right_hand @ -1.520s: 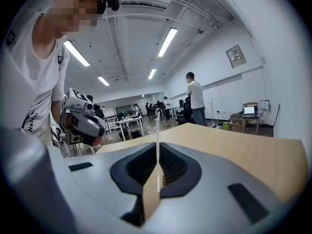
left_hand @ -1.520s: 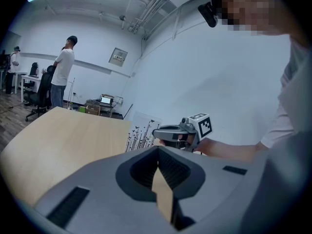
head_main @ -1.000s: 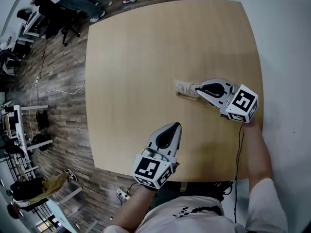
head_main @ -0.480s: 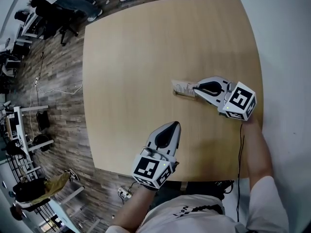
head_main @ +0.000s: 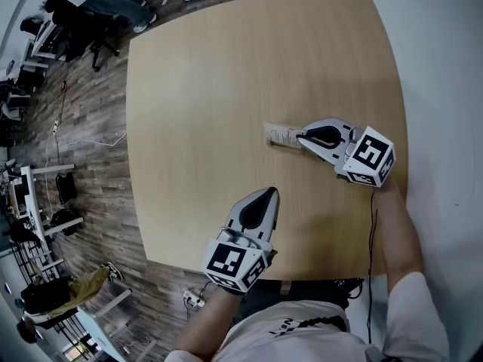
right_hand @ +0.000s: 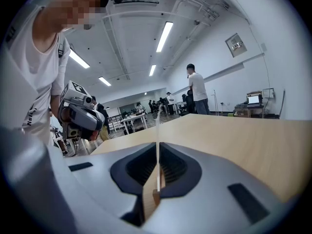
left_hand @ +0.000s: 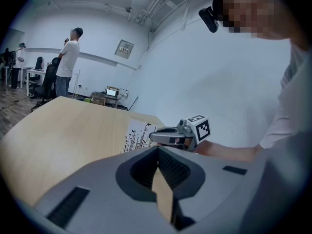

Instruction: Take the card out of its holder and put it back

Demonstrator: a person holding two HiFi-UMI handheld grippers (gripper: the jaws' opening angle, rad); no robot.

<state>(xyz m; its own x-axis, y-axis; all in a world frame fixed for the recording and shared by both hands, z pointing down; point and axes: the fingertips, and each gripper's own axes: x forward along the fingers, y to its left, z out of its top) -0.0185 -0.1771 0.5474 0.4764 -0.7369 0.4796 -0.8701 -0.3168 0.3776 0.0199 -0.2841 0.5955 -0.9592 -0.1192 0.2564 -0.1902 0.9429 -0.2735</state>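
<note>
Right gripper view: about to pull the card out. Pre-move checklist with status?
1. Right gripper shut on the card: ok, the card's edge stands between the jaws.
2. Card seated in the holder: ok, the wooden block is at its foot.
3. Card upright: ok.
4. Holder held down: not ok, the left gripper is shut on nothing and well apart from it.
5. Grip firm enough to lift: cannot tell.

The table [head_main: 226, 74] is smooth matt wood, the card [left_hand: 138, 134] thin printed paper, the right tool [right_hand: 157, 155] matt grey plastic.
</note>
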